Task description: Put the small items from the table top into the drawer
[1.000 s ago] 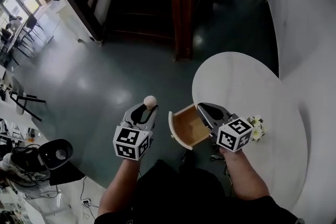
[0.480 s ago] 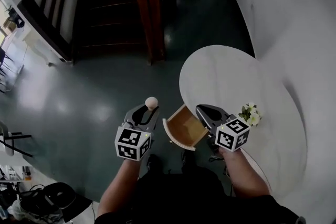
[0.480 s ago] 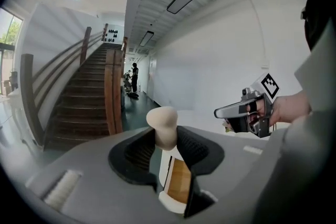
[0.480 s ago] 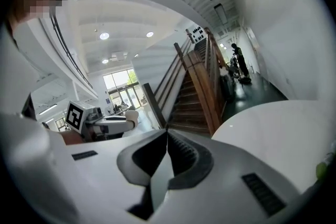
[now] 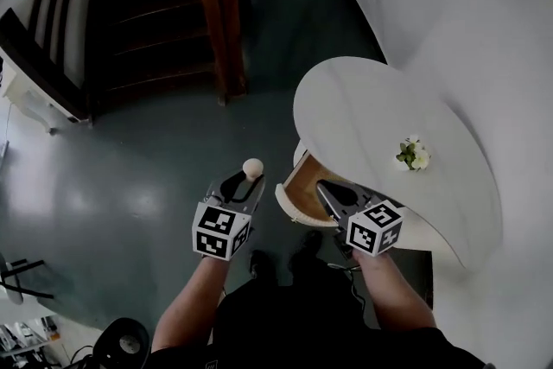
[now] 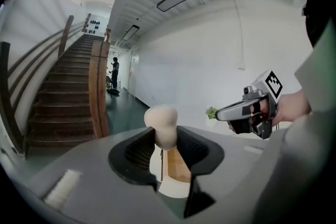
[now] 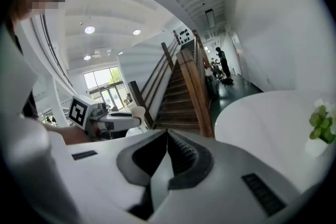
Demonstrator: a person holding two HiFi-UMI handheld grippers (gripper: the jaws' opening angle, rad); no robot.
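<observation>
My left gripper (image 5: 248, 179) is shut on a small cream, knob-shaped item (image 5: 252, 168), whose round head sticks up above the pads (image 6: 161, 122). It hovers over the floor just left of the open wooden drawer (image 5: 301, 191). That drawer sticks out from under the round white table (image 5: 363, 112). My right gripper (image 5: 320, 187) hangs over the drawer with its jaws shut and empty, as the right gripper view (image 7: 167, 150) shows. A small pot of white flowers (image 5: 413, 155) stands on the table top.
A wooden post (image 5: 216, 4) and a dark staircase (image 5: 130, 22) rise beyond the dark green floor (image 5: 130, 177). A white wall (image 5: 449, 22) curves behind the table. A person (image 6: 114, 72) stands far down the hall.
The head view has swung, so the table and drawer now sit higher and the flower pot lies farther from my right gripper. Both grippers keep their places, and the left one has kept its grip.
</observation>
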